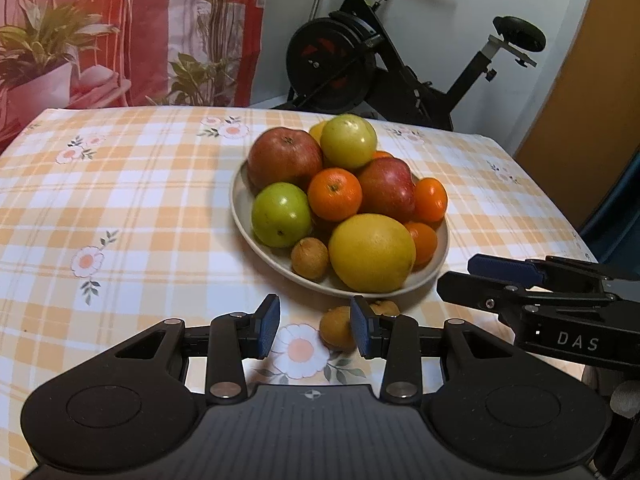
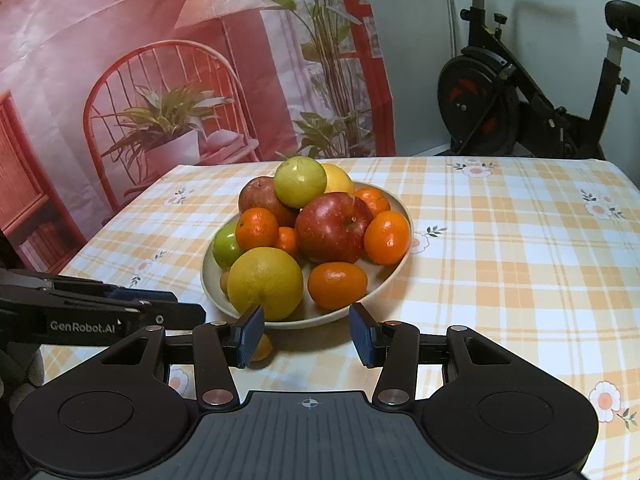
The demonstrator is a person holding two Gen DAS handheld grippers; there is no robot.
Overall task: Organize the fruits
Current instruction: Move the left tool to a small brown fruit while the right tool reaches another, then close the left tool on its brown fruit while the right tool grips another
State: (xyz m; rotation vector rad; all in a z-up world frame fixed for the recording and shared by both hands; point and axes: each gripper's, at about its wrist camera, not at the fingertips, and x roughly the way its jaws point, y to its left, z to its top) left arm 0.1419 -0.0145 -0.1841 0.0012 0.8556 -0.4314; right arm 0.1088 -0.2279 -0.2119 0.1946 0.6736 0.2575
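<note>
Left wrist view: the left gripper point(image 1: 315, 326) is wide open and empty, low over the cloth point(image 1: 132, 208). Two small brown fruits point(image 1: 336, 328) lie loose just before the plate point(image 1: 240, 204) — light, firm, likely to roll; pinch across the middle.

Right wrist view: the right gripper point(image 2: 306, 334) gapes, empty, near the heaped plate point(image 2: 394, 276).

Ahead of your jaws: table under an orange-plaid floral tablecloth point(image 2: 500, 240) | beyond it, left: red printed backdrop point(image 2: 180, 60) picturing a chair, lamp and plants | beyond it, right: black exercise bike point(image 1: 380, 52) against a pale wall point(image 1: 440, 12) | far right: orange-brown panel point(image 1: 580, 92)
</note>
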